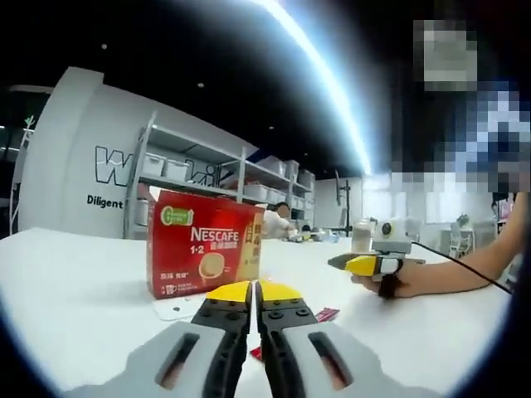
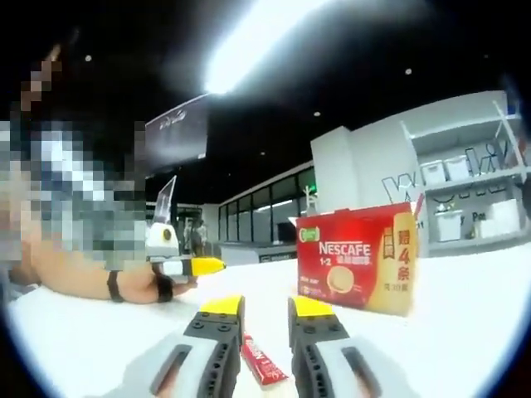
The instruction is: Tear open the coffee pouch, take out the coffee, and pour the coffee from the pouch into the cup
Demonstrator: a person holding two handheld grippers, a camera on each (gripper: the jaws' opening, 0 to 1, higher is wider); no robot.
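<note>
Left gripper (image 1: 253, 292) jaws pressed together, right gripper (image 2: 267, 307) jaws spread, half-hiding sachet (image 2: 261, 361).

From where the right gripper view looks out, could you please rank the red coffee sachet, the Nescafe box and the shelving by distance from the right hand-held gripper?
1. The red coffee sachet, lying on the white table between the jaws of the right hand-held gripper.
2. The Nescafe box, standing on the table ahead and to the right.
3. The shelving, against the far wall behind the box.
</note>
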